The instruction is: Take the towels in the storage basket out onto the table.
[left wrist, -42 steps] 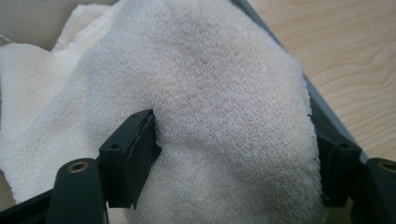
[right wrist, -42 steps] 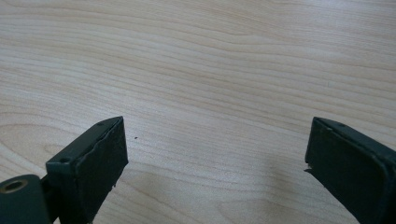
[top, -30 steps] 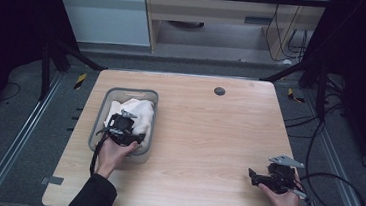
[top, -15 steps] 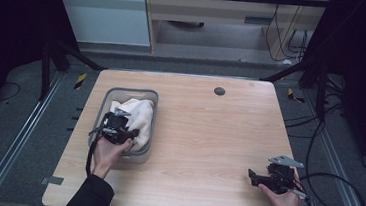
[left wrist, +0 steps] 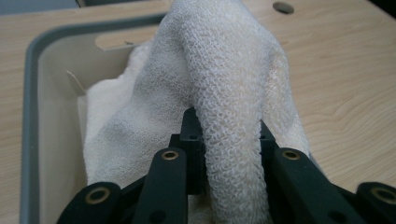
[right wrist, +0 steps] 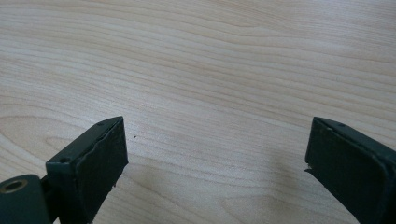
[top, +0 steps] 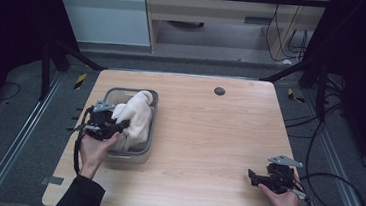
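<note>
A cream terry towel (top: 136, 115) lies bunched in a grey bin (top: 150, 125) on the left part of the wooden table. My left gripper (top: 119, 125) is shut on a fold of that towel (left wrist: 229, 140) and holds it up above the bin; its jaws have just been closing on the cloth. In the left gripper view the pinched fold stands up between the black jaws and hides the fingertips. My right gripper (top: 254, 177) rests near the table's front right, open, with bare wood between its pads (right wrist: 100, 161).
A small dark round hole (top: 219, 91) sits in the tabletop toward the back. The bin's inner wall (left wrist: 51, 140) is beige. Cables (top: 334, 186) trail off the right side of the table. A shelf unit stands beyond the far edge.
The left gripper closed on the towel in the bin and drew back toward the bin's left edge, lifting a fold so the cloth now stands taller. The right gripper kept still.
</note>
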